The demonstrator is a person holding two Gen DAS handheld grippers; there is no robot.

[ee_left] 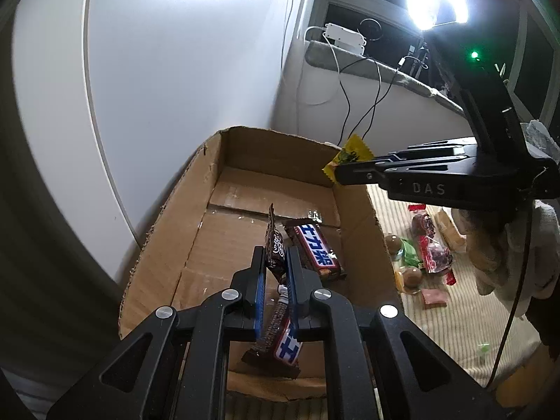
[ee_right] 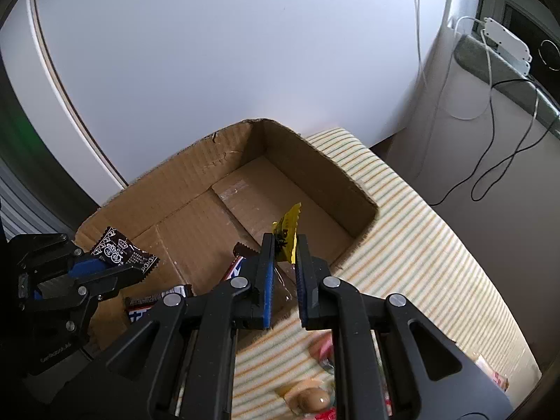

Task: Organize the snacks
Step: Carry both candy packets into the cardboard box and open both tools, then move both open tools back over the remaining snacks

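- Between the left tool's [ee_left: 276,262] pads – a dark brown patterned snack packet [ee_left: 274,248], clamped, held over the near end of the cardboard box [ee_left: 168,231].
- On the box floor just below: two blue-and-white chocolate bars [ee_left: 316,250], already in.
- Right tool [ee_right: 283,248] clamped on a yellow sachet [ee_right: 288,225], over the box's right side – not dropped yet.
- Further right, on the striped cloth [ee_left: 451,318]: loose snack pile [ee_left: 425,248] still to be moved.
- Judgement: early stage, most work left.
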